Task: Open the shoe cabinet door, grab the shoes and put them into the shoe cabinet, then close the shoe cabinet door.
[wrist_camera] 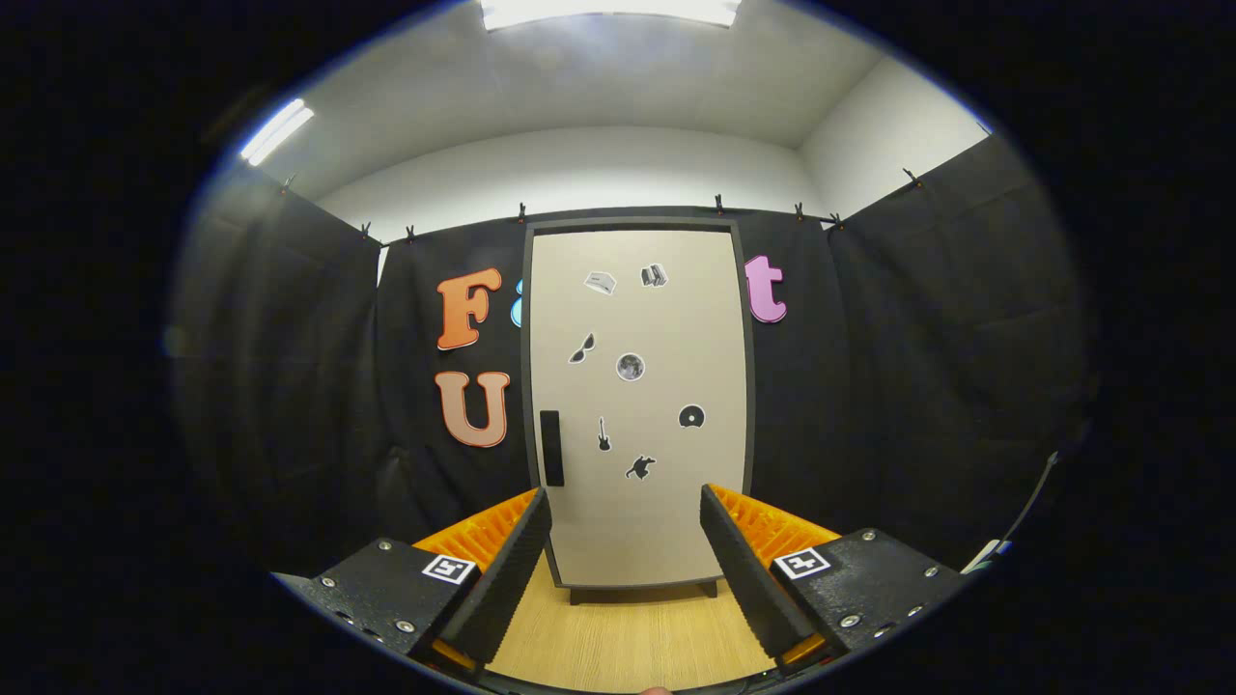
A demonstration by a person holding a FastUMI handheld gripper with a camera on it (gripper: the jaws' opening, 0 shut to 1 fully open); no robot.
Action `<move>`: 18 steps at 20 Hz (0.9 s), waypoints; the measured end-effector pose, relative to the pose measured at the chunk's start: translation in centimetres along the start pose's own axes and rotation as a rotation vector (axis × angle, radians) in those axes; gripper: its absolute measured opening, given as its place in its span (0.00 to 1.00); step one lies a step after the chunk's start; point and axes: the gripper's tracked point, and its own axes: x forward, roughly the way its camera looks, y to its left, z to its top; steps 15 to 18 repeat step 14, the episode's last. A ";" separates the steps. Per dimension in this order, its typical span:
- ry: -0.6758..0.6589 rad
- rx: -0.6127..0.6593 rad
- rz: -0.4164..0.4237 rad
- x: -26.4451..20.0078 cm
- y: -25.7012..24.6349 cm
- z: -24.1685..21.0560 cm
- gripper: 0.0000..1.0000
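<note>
A tall shoe cabinet (637, 319) stands straight ahead against the black cloth wall, well beyond my fingers. Its beige door is shut, carries several small dark stickers, and has a dark vertical handle (551, 448) low on its left edge. The cabinet rests on short dark feet on a light wooden floor (628, 637). My gripper (626, 512) is open, with nothing between its fingers; the lower part of the door shows through the gap. The left finger (512, 569) lines up just below the handle.
Black cloth walls close in the booth on the left, back and right. A thin cable and a white object (1004, 545) show low on the right beside the cloth. Wooden floor runs from my fingers to the cabinet's foot.
</note>
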 end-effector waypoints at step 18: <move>-0.002 0.006 -0.003 0.1 -0.7 -0.2 0.96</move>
